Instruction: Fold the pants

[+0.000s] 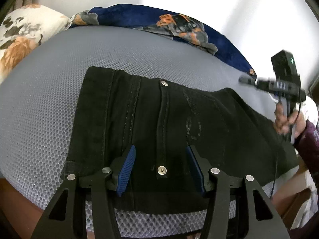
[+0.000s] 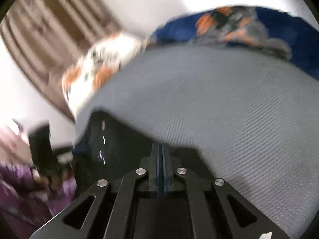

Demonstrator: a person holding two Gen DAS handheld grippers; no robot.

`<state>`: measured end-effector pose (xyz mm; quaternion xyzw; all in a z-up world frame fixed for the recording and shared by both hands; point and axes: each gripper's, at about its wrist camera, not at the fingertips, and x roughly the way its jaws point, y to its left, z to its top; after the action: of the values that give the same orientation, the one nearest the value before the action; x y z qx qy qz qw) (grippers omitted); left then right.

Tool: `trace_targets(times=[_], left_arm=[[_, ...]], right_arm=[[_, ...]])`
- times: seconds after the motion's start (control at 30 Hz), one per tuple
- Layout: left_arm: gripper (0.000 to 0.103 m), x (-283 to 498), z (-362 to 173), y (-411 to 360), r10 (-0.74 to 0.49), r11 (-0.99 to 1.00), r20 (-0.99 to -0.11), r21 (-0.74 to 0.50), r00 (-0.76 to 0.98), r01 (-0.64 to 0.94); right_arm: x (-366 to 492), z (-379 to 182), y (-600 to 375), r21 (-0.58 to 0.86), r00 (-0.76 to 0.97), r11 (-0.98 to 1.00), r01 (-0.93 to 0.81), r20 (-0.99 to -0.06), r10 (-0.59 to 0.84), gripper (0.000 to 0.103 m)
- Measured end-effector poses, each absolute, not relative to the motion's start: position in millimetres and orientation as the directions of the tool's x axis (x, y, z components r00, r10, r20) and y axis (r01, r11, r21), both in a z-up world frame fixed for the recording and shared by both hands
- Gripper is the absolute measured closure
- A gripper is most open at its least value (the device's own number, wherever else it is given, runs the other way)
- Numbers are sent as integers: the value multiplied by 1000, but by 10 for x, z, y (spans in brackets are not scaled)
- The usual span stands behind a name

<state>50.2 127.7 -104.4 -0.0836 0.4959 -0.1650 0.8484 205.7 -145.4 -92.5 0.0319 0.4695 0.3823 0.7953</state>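
1. The left gripper (image 1: 160, 158) is seen nearest, jaws spread and clamped on nothing, poised over the waistband of the black pants (image 1: 169, 123), a metal snap (image 1: 161, 170) between the blue pads (image 1: 126, 172).
2. The pants are laid flat on the grey mesh mattress (image 1: 49, 103).
3. The right gripper (image 2: 161, 159) is shown pressed together with nothing pinched, blurred, over the pants' edge.
4. A floral pillow (image 1: 22, 37) and a blue blanket (image 1: 139, 16) are spotted farthest back.

Open left claw (image 1: 161, 153) over black pants (image 1: 159, 119)
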Motion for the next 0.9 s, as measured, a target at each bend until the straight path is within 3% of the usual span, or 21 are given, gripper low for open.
trace_targets(times=[0.1,0.27,0.37,0.4,0.5,0.7,0.8,0.9], left_arm=[[49,499,-1062,1292,-371,929,-811,-316,453,194],[49,489,-1089,1299,-373,928,-809,-317,454,198],[49,475,-1058,1331,-379,925,-809,-336,450,176],[49,479,-1028,1348,-384,923,-806,-348,451,164],[49,487,-890,1420,-388,918,-781,-372,489,135],[49,610,-869,1553,-389,915,-779,-389,492,106],[50,738,-1086,1612,-373,923,-816,-375,442,88],[51,789,-1085,1703,-411,899,-789,-433,456,62]], right_arm=[[2123,-1137,-1364,352,274,756,-551,-780,562,103],[2380,-1370,-1695,553,289,743,-378,-692,662,103],[2295,-1202,-1736,525,357,760,-382,-675,646,103],[2279,-1121,-1796,540,386,756,-371,-651,654,93],[2191,-917,-1864,535,434,761,-366,-625,648,93],[2128,-1267,-1599,439,331,823,-359,-765,552,97],[2156,-1307,-1717,510,342,811,-285,-737,583,96],[1959,-1051,-1869,510,430,815,-275,-693,579,91]])
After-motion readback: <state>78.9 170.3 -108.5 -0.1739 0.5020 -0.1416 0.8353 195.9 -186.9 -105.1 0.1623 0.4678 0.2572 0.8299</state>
